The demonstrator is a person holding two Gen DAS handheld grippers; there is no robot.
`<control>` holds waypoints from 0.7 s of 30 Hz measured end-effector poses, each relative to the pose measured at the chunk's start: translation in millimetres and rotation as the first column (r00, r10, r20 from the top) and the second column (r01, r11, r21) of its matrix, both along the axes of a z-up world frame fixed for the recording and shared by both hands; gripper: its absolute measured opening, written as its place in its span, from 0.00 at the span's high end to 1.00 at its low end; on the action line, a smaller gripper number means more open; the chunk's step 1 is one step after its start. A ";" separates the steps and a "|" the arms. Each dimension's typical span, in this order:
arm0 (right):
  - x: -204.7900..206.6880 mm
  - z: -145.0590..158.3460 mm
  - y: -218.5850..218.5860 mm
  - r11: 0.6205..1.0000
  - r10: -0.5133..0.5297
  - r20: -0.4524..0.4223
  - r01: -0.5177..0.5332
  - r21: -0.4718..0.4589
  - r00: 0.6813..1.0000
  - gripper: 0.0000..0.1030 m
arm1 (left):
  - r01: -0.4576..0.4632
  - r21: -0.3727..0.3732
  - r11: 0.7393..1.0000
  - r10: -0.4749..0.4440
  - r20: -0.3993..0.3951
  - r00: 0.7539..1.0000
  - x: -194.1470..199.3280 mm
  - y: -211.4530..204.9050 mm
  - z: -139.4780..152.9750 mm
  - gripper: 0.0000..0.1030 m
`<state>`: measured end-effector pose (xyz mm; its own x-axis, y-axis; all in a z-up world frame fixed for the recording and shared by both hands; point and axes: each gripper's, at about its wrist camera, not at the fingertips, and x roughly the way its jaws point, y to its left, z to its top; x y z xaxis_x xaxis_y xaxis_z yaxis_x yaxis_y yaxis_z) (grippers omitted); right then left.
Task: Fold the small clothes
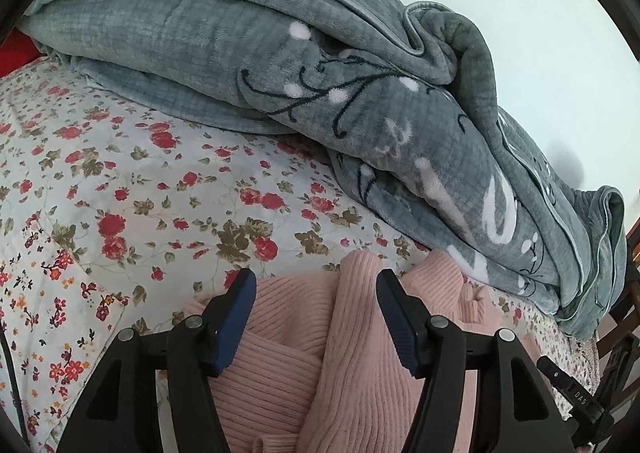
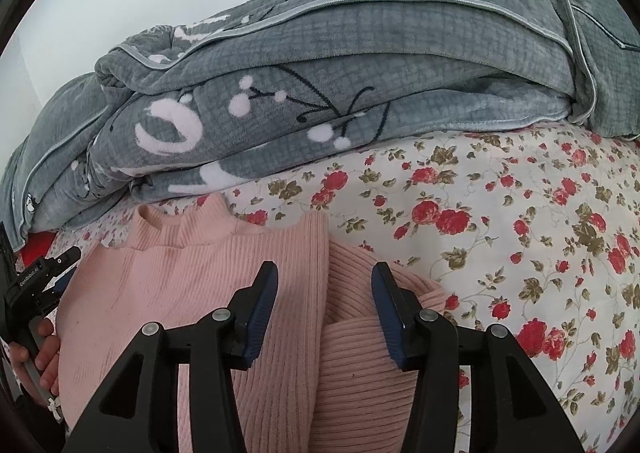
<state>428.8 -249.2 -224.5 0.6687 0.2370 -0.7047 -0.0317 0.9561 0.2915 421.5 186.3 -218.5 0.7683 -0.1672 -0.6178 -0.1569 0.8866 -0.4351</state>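
A pink ribbed knit sweater (image 1: 352,337) lies on the floral bed sheet (image 1: 132,189), with its sides folded inward over the body. My left gripper (image 1: 316,285) is open and empty just above the sweater's folded part. In the right wrist view the same sweater (image 2: 192,273) shows its high collar toward the blanket and a folded sleeve at the right. My right gripper (image 2: 324,277) is open and empty above the fold line. The other gripper's black tip (image 2: 44,273) and the hand holding it show at the left edge.
A bulky grey fleece blanket (image 1: 320,65) is piled along the back of the bed, touching the sweater's collar end; it also shows in the right wrist view (image 2: 360,73). Floral sheet (image 2: 520,213) stretches to the right. A dark wooden frame (image 1: 628,317) stands at the far right.
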 end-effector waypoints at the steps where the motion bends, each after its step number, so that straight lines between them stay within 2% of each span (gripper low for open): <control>1: 0.3 -0.2 0.0 1.000 0.000 -0.001 0.000 0.001 1.000 0.53 | 0.002 0.000 1.000 -0.002 -0.001 1.000 0.5 0.3 -0.6 0.41; 12: -0.9 1.3 1.5 1.000 0.001 0.013 -0.001 -0.012 1.000 0.53 | 0.018 0.008 1.000 -0.018 0.015 1.000 1.0 -0.9 -0.8 0.41; 16: -12.1 11.9 12.7 0.997 0.034 0.097 -0.028 -0.066 0.995 0.53 | 0.058 0.105 0.993 -0.069 0.107 0.992 -11.9 -19.9 13.4 0.35; 21: -27.2 22.9 34.8 0.983 0.111 0.190 -0.080 -0.165 0.975 0.53 | 0.111 0.234 0.966 -0.157 0.185 0.970 -26.3 -47.6 26.4 0.33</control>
